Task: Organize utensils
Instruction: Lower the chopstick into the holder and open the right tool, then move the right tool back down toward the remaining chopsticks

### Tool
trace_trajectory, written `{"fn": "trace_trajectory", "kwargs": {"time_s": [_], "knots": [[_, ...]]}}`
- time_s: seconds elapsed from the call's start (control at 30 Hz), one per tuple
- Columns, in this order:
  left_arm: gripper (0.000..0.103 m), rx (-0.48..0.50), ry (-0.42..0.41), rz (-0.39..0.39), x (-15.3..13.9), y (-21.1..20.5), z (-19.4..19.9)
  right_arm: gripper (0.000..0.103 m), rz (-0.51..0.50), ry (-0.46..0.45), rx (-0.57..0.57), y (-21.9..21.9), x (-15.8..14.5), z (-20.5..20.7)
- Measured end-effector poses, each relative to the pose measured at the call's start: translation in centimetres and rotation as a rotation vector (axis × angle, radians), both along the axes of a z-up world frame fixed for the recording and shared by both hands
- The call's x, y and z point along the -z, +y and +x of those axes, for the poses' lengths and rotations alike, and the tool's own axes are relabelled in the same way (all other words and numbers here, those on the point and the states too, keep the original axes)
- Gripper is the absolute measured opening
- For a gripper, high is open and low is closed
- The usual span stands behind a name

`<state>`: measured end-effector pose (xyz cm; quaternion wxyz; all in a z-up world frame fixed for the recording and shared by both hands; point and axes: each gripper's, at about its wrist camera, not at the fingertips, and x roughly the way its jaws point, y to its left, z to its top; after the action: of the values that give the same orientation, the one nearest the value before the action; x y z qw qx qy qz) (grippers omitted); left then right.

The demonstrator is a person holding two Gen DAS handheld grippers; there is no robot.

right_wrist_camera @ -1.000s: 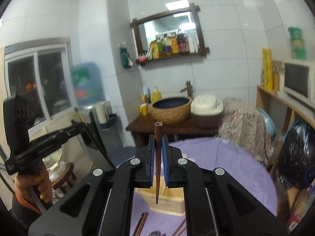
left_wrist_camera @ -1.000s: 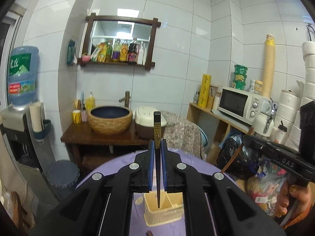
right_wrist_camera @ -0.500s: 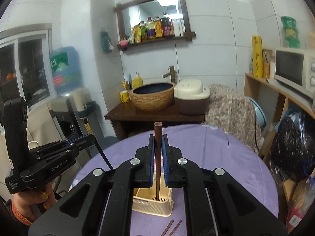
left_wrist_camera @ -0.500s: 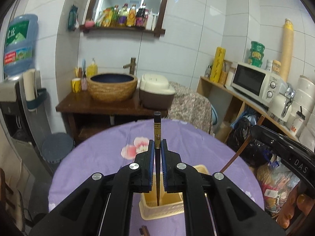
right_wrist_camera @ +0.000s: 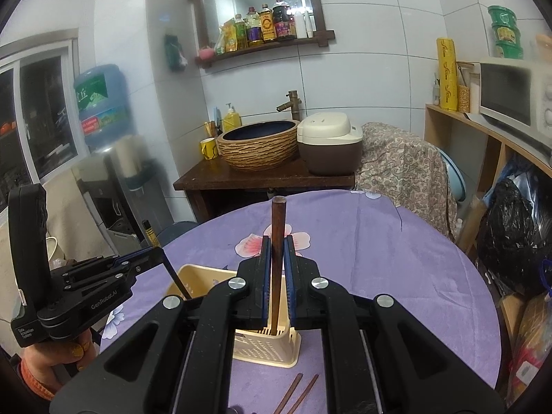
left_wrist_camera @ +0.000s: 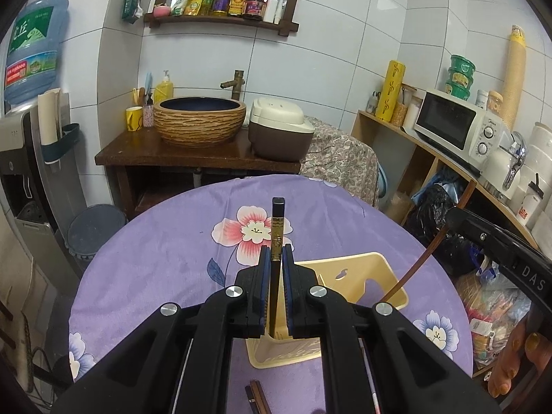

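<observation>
The left gripper (left_wrist_camera: 274, 258) pinches a black chopstick (left_wrist_camera: 277, 231), the right gripper (right_wrist_camera: 276, 252) a brown chopstick (right_wrist_camera: 277, 227); both tips are hidden inside the basket (right_wrist_camera: 272, 345).

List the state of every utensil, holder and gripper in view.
Left gripper: shut on black chopstick, held upright.
Right gripper: shut on brown chopstick, held upright.
Utensil holder: standing on the table, both chopstick tips lowered into it.
Loose chopsticks: lying on the table, in front of the holder.
</observation>
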<state>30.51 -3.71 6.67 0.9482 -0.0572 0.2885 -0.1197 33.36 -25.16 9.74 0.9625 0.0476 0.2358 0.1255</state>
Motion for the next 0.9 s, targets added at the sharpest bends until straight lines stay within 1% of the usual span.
{"fn": "trace_trajectory", "kwargs": {"time_s": [0.07, 0.1, 0.13, 0.17, 0.2, 0.23, 0.3, 0.33, 0.4, 0.47, 0.53, 0.67, 0.73, 0.83, 0.9], "knots": [[0.014, 0.002, -0.002, -0.004, 0.0, 0.1, -0.1, 0.011, 0.002, -0.009, -0.006, 0.0, 0.0, -0.2], [0.024, 0.004, -0.005, -0.007, -0.1, 0.1, -0.3, 0.014, 0.001, -0.011, -0.007, 0.0, 0.0, -0.4], [0.038, 0.004, -0.011, -0.009, -0.2, 0.2, -0.4, 0.034, 0.000, -0.013, -0.005, 0.0, 0.0, -0.5], [0.045, 0.002, -0.025, -0.011, -0.4, 0.3, -0.7, 0.064, 0.001, -0.023, 0.000, 0.0, 0.0, -0.8], [0.053, -0.002, -0.041, -0.010, -0.5, 0.4, -1.2, 0.074, 0.001, -0.045, 0.018, -0.2, 0.0, -1.2], [0.054, -0.002, -0.053, -0.008, -0.7, 0.5, -1.6, 0.077, -0.004, -0.060, 0.028, -0.2, -0.1, -1.6], [0.057, 0.004, -0.068, -0.004, -1.0, 0.5, -2.3, 0.077, -0.019, -0.073, 0.031, -0.3, -0.1, -2.2], [0.063, 0.004, -0.080, -0.003, -1.1, 0.7, -3.0, 0.077, -0.026, -0.080, 0.031, -0.3, -0.1, -2.6], [0.073, -0.010, -0.101, -0.011, -1.1, 1.2, -4.1, 0.082, -0.032, -0.098, 0.040, -0.5, -0.1, -3.7], [0.078, -0.019, -0.120, -0.023, -0.9, 1.9, -5.5, 0.090, -0.035, -0.112, 0.060, -0.8, -0.1, -4.7], [0.084, -0.031, -0.125, -0.021, -0.6, 2.3, -6.5, 0.092, -0.048, -0.118, 0.076, -0.9, 0.0, -5.9], [0.090, -0.050, -0.117, -0.013, 0.6, 3.1, -8.8, 0.097, -0.083, -0.113, 0.090, -0.7, 0.8, -8.3], [0.093, -0.057, -0.111, 0.007, 1.3, 3.3, -9.7, 0.097, -0.095, -0.103, 0.100, -0.8, 1.6, -9.5], [0.093, -0.070, -0.086, 0.052, 3.0, 3.7, -11.1, 0.097, -0.099, -0.061, 0.105, -0.9, 2.9, -10.6], [0.093, -0.084, -0.062, 0.061, 4.2, 4.2, -11.7, 0.097, -0.097, -0.031, 0.105, -1.0, 4.1, -11.1]]}}
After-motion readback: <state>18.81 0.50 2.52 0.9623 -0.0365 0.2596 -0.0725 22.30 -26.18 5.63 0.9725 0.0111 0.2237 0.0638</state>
